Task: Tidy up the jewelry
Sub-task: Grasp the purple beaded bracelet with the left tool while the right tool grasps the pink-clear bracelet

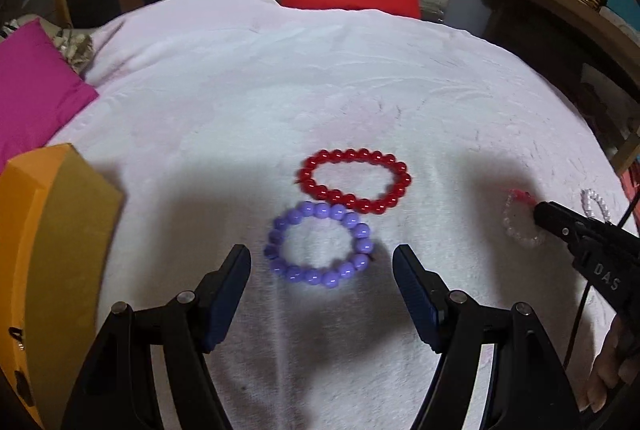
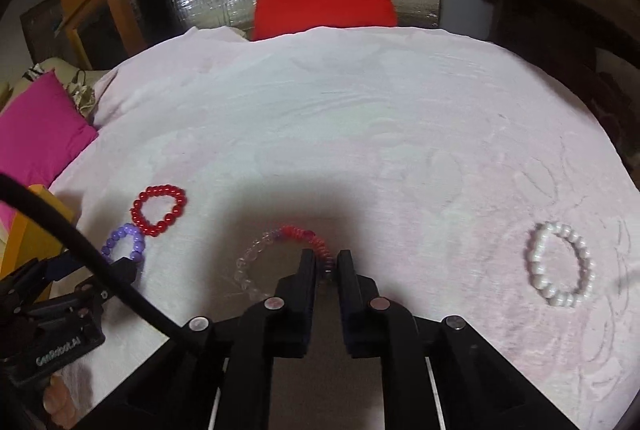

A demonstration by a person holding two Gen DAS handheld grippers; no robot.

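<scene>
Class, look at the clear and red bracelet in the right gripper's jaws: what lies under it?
Under the clear and red bracelet lies only the white blanket. The right gripper hides the stretch it pinches, so nothing there can be checked.

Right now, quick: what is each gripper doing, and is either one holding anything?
Left gripper: open, empty, poised over the purple bead bracelet.
Right gripper: shut on the clear-and-red bead bracelet, pinching its red section.
</scene>
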